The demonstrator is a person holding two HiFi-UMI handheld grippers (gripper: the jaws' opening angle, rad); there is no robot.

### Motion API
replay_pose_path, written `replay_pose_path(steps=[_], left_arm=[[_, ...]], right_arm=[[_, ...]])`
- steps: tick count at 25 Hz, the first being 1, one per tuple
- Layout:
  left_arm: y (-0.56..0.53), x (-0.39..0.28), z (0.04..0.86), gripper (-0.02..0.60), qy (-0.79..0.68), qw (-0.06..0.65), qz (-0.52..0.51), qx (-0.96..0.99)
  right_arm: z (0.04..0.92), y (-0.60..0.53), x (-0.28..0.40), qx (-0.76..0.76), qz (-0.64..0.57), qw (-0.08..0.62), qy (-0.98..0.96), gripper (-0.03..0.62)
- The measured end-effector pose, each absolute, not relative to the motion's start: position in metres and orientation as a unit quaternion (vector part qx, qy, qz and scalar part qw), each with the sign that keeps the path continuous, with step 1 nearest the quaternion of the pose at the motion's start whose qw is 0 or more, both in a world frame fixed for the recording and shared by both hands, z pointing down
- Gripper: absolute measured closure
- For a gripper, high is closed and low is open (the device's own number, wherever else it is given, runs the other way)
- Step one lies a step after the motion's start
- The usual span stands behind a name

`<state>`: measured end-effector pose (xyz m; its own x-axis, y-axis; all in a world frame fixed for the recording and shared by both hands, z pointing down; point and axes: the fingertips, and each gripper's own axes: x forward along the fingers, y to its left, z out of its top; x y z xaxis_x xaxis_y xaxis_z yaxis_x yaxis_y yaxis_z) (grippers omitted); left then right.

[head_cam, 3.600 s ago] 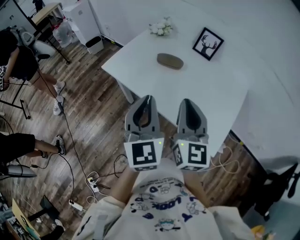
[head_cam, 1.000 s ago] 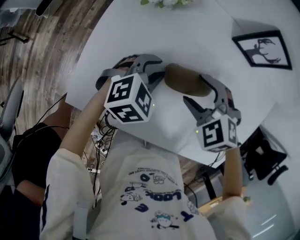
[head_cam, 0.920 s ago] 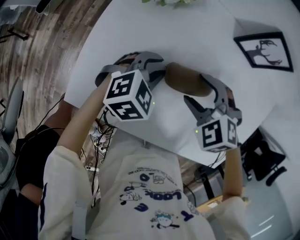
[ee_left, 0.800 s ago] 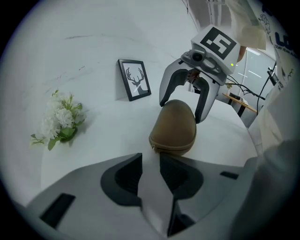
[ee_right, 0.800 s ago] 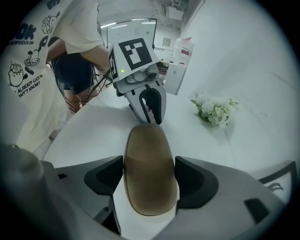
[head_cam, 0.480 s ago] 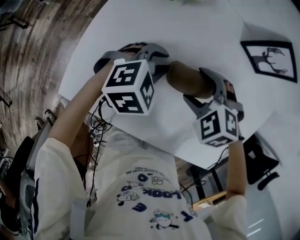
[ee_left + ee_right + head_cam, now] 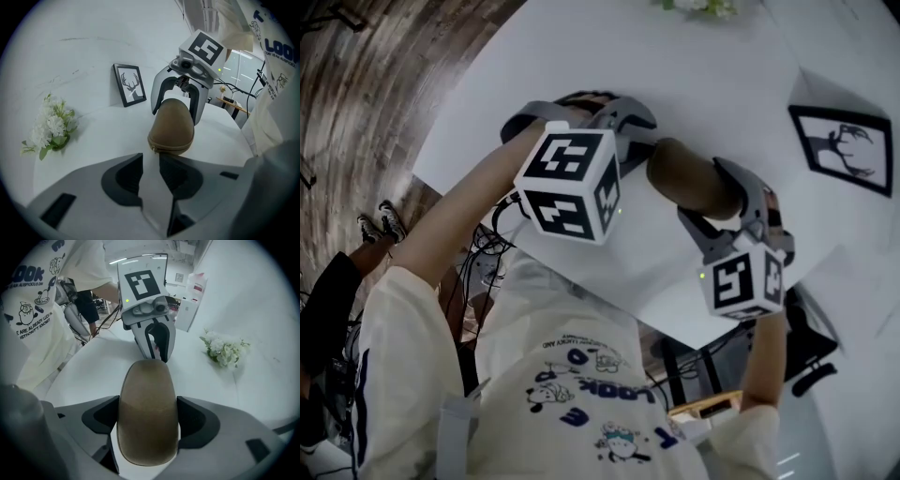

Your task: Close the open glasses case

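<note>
White table (image 7: pixel 703 84) over wood floor (image 7: pixel 384 84); flowers (image 7: pixel 51 126), deer frame (image 7: pixel 129 84) and closed brown glasses case (image 7: pixel 694 183) on it. Right gripper (image 7: pixel 147 416) jaws just opened, straddling case; left gripper (image 7: pixel 150 161) clenched empty at its end.

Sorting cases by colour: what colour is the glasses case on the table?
Plain tan-brown; the glasses case shows best in the right gripper view.

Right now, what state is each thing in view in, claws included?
glasses case: closed, lying flat.
right claw: jaws wide apart, having just been opening, astride the glasses case.
left claw: jaws together, empty, near one end of the glasses case.
picture frame: standing upright.
flower bunch: lying on its side.
</note>
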<state>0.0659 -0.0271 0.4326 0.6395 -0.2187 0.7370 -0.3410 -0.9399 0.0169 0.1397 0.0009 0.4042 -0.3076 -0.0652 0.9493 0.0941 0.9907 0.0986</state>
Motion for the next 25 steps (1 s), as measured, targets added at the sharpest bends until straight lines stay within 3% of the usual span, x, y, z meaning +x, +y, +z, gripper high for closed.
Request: replay_pose_path(steps=[6, 16, 18, 21, 25], left_arm=[[-0.024, 0.070, 0.425, 0.480, -0.152, 0.087, 0.375, 0.910], [-0.017, 0.080, 0.427, 0.480, -0.133, 0.041, 0.400, 0.906], [-0.018, 0.081, 0.427, 0.497, -0.137, 0.055, 0.392, 0.908], [-0.020, 0.081, 0.425, 0.572, -0.151, 0.077, 0.378, 0.910], [-0.022, 0.074, 0.427, 0.571, -0.177, 0.073, 0.380, 0.905]], right_arm=[[0.384, 0.000, 0.138, -0.016, -0.079, 0.584, -0.808, 0.229], [0.391, 0.005, 0.156, -0.050, -0.137, 0.636, -0.758, 0.229], [0.391, 0.003, 0.158, -0.054, -0.143, 0.644, -0.750, 0.229], [0.387, 0.000, 0.160, -0.055, -0.137, 0.648, -0.747, 0.229], [0.383, -0.001, 0.163, -0.054, -0.139, 0.650, -0.745, 0.229]])
